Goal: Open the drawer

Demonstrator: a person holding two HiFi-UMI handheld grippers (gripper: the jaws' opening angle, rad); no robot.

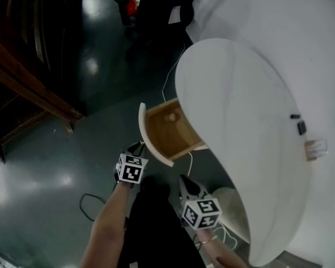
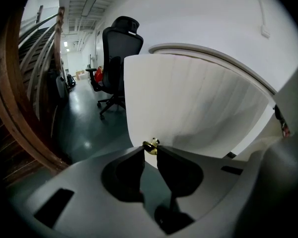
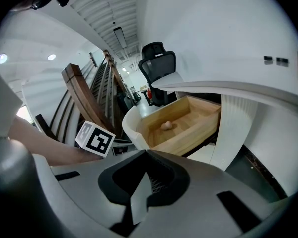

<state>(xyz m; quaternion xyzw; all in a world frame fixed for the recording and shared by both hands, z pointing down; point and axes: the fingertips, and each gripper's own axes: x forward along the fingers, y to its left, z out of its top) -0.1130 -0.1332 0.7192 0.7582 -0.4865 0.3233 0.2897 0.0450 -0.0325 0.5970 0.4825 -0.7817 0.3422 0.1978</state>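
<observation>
I'm looking down on a dark, glossy floor (image 1: 50,166) that throws back the ceiling lights. A thin cable (image 1: 88,201) loops across it near my left forearm (image 1: 109,222), and a dark wooden stair rail (image 1: 33,88) runs along the left. A white cabinet (image 1: 251,127) with a smooth, rounded top fills the right side, set against a white wall (image 2: 203,19). The drawer (image 1: 170,130) stands pulled well out of the cabinet. Its front is a curved white panel and its box is pale bare wood. The left gripper (image 1: 138,147) sits at the edge of that front. Only its own view shows the grip: the jaws are pinched narrow on a small brass knob (image 2: 150,146) at the panel's bottom rim. That same view also shows faint upright ribs in the white front and a black office chair (image 2: 116,48) down the corridor behind. The right gripper (image 1: 185,181) hangs near the drawer, below it in my head camera and apart from it, with its jaws closed together on nothing. Its view looks into the open box from the side and shows a small pale round lump (image 3: 166,126) lying on the wooden bottom. From my head camera that lump is only a faint spot, and I can't tell what it is.
</observation>
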